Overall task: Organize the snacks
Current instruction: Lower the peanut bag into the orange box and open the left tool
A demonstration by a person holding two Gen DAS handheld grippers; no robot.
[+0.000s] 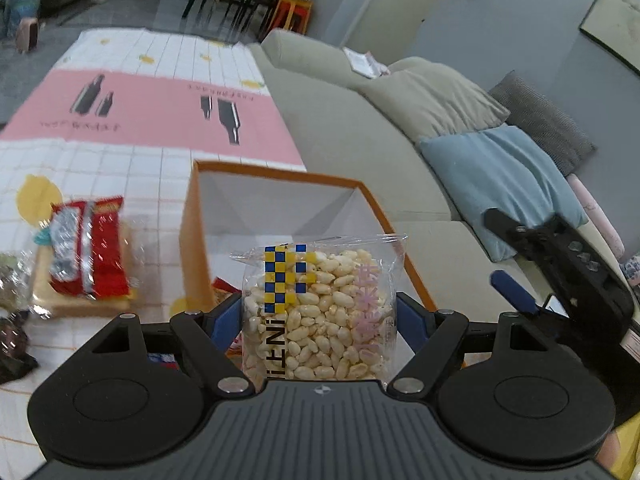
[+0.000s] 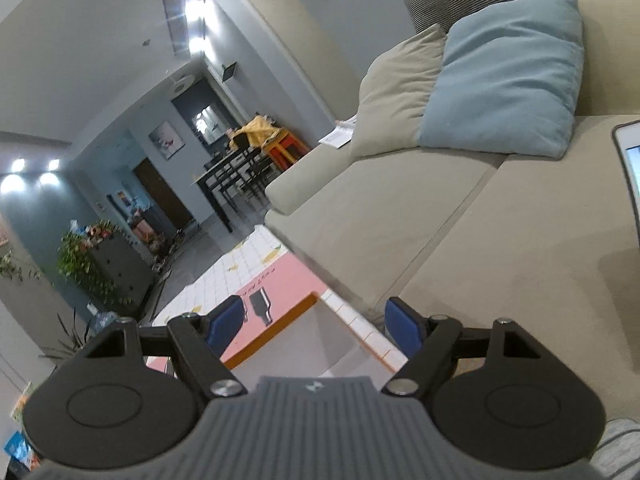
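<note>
Left tool (image 1: 320,316) clenched on a clear bag of puffed rice (image 1: 320,312), held upright just in front of the orange box (image 1: 192,240), near its front rim and not yet inside. Right tool (image 2: 316,324) released and holding nothing, fingers spread, raised above the far corner of the same box (image 2: 280,320) with the sofa (image 2: 480,240) beyond. Inside the box, at least one red-wrapped packet (image 1: 224,286) glimpsed at the bottom, so sorting judged under way but far from finished. Left to gather on the tablecloth-covered surface (image 1: 120,160): a red packet (image 1: 90,252) lying on a sandwich-like pack (image 1: 80,304), plus dark and greenish wrappers (image 1: 12,344) at the left edge, too blurred to identify. Next step, by these views: bag into box.
</note>
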